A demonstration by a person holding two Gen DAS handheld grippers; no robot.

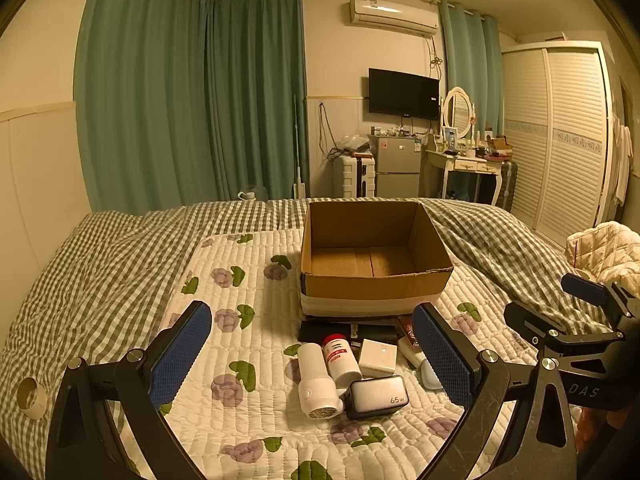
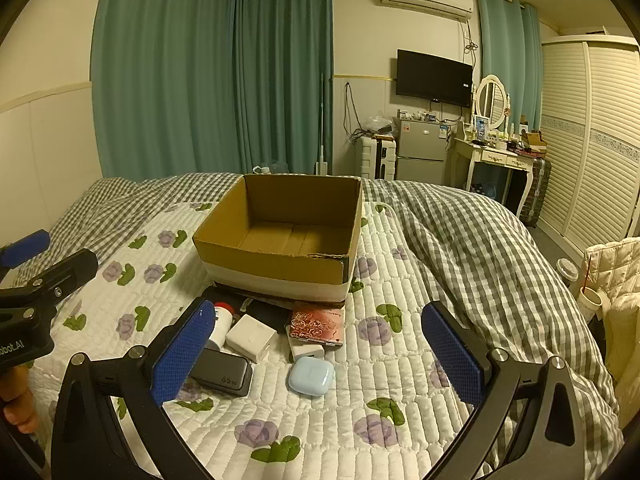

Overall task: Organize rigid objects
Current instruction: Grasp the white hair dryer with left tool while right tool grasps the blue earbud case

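Box: cardboard box (image 1: pixel 376 258) sits open-topped on the flowered quilt (image 1: pixel 240 264), nothing inside; prob. the drop spot, since the small stuff is piled just in front of it.
Pile: white bottle w/ red cap (image 1: pixel 340 360), white tube-shaped gadget (image 1: pixel 316 380), white square charger (image 1: pixel 378 358), dark power bank marked 65w (image 1: pixel 378 396), all touching or nearly so. Flat black item (image 1: pixel 344 330) lies between pile and box, partly under the box's front edge.
More items: rose-patterned card case (image 2: pixel 318 326) just in front of box, over a small white block (image 2: pixel 306 350); pale blue earbud case (image 2: pixel 311 376) near it, a bit apart from the rest.
Left gripper (image 1: pixel 312 360): jaws wide, nothing held, hovering above the pile; bottle, gadget and power bank sit between the pads, so a grab there looks likely.
Right gripper (image 2: pixel 316 360): jaws wide, holding nothing, framing earbud case and card case; looks ready for that side.
Progress: nothing boxed yet, by my read.
Risk: items crowd each other; closing on one may nudge neighbours. Quilt is soft, so round bottle may roll.
Stray: tape roll (image 1: pixel 32 398) on checked cover at far left, well apart.
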